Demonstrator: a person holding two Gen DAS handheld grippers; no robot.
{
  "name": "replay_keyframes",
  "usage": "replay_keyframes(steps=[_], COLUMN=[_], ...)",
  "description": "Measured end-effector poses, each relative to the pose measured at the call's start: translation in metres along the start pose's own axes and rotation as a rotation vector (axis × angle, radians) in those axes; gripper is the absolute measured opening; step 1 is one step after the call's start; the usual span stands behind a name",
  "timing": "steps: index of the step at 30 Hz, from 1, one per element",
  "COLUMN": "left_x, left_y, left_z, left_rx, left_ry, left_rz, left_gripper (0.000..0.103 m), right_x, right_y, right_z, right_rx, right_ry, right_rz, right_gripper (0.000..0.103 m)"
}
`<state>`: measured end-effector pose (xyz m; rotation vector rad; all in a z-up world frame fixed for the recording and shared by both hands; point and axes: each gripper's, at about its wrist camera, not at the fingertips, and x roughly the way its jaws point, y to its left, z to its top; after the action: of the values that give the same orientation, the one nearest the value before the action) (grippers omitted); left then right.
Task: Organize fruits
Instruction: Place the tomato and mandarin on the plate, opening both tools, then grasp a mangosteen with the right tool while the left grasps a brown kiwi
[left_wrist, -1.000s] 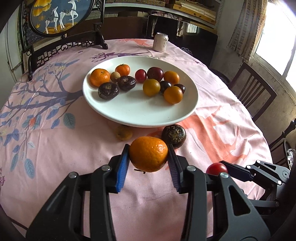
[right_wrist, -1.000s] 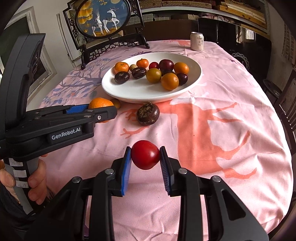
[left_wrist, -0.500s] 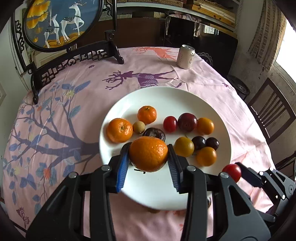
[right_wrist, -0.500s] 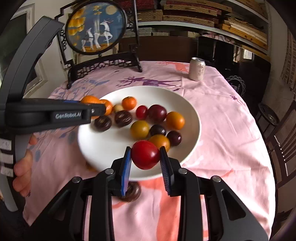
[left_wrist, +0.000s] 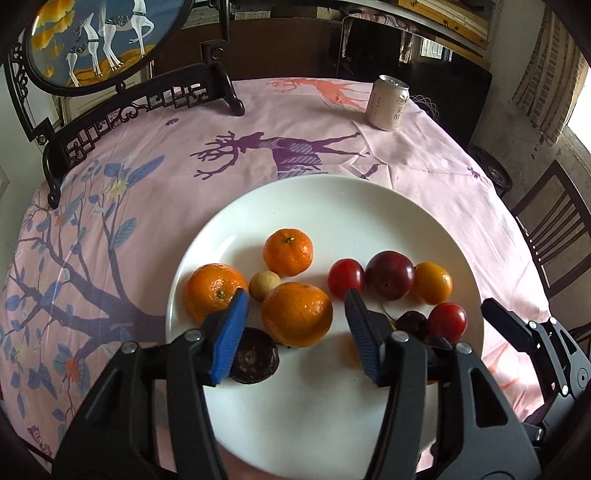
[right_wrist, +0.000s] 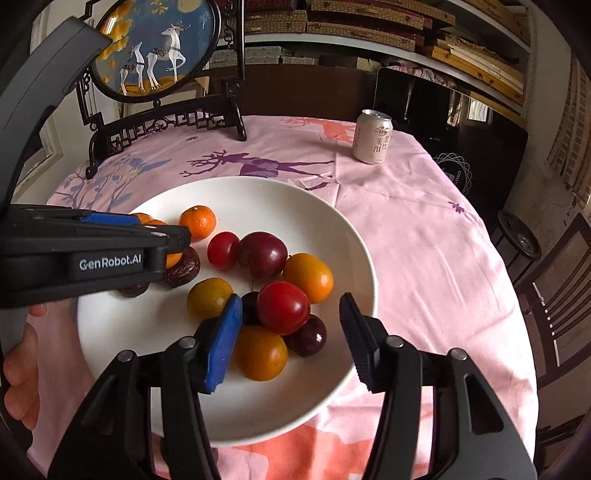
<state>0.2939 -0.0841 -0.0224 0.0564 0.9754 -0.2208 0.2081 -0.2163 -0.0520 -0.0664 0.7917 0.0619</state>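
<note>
Evidently both grippers hang over the white plate (left_wrist: 369, 206) with jaws spread, the left gripper (left_wrist: 295, 332) straddling an orange (left_wrist: 296, 314) among its kind and the right gripper (right_wrist: 291, 332) a red plum (right_wrist: 283, 307), apparently grouping like with like.

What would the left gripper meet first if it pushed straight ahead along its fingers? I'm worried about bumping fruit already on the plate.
Most likely the large orange mandarin lying between the open fingers of the left gripper on the white plate. Depth is hard to judge; the small tan fruit sits just beyond.
</note>
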Motion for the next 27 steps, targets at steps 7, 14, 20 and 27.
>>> replay_keyframes(steps=[7,14,20,27], left_x=[-0.070,-0.099,-0.104,-0.096], left_y=[0.021,0.053,0.074,0.068], left_z=[-0.055,-0.127,-0.151,-0.160], left_rx=[0.003,-0.085,-0.114,-0.081], left_ry=[-0.110,-0.134,-0.123,-0.089], left_rz=[-0.017,-0.016,0.026,0.025], left_gripper=[0.076,0.076,0.076,0.077], right_x=[-0.068,-0.082,-0.070,-0.027], right_y=[-0.001,0.010,0.030,0.046], right_z=[-0.047,-0.094,-0.097,-0.084], right_rx=[0.023,0.075,0.033,0.008], right_ry=[-0.011,0.043,0.084,0.149], right_rz=[0.068,0.130,0.151,0.149], right_gripper=[0.066,0.066,0.066,0.066])
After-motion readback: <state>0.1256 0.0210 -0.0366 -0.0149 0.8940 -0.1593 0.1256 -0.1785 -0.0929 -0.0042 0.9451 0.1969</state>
